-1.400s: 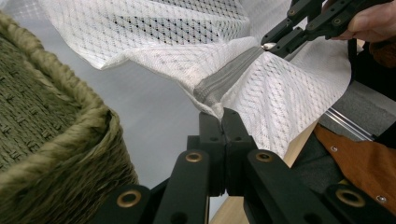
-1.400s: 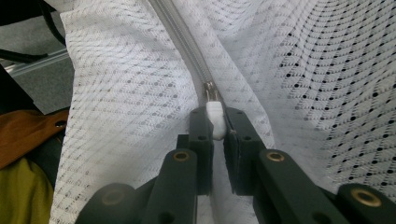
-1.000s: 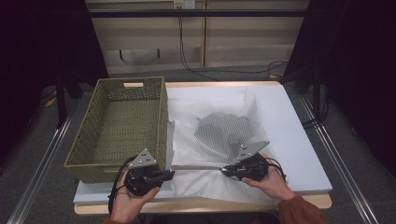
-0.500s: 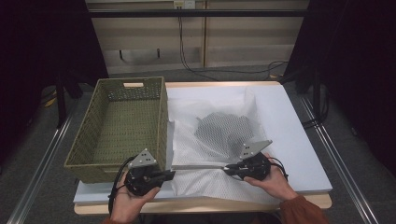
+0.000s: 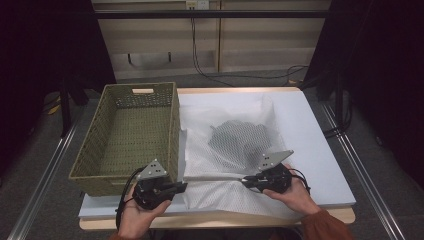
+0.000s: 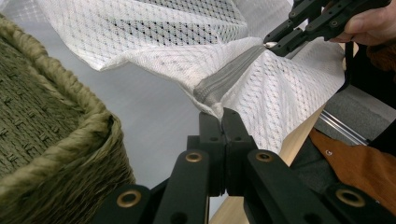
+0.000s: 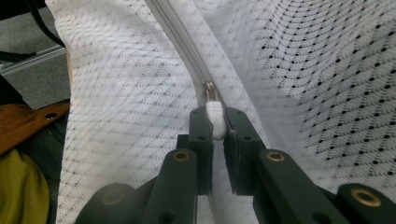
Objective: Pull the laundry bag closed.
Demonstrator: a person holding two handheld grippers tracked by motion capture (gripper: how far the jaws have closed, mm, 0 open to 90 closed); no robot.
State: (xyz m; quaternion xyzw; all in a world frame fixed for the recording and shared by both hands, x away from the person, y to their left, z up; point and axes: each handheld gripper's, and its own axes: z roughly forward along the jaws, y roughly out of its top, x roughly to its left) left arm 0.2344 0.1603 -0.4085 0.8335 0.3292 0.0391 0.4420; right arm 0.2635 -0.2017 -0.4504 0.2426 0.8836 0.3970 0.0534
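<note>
Right gripper (image 7: 215, 122) fingers pinch white zipper pull (image 7: 214, 116) of white mesh laundry bag (image 5: 235, 150). Left gripper (image 6: 223, 122) fingers pressed together on bag's corner at zipper end. Zipper (image 6: 229, 74) stretched taut between the two grippers. Bag lies on tabletop (image 5: 310, 130), just right of green wicker basket (image 5: 130, 135). Right gripper view shows pull and slider close up; high view shows dark item (image 5: 237, 140) inside bag. Versus 1.0 s ago: right gripper slightly farther right, left unchanged.

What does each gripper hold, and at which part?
The left gripper is shut on the mesh bag at the end of its zipper. The right gripper is shut on the white zipper pull.
</note>
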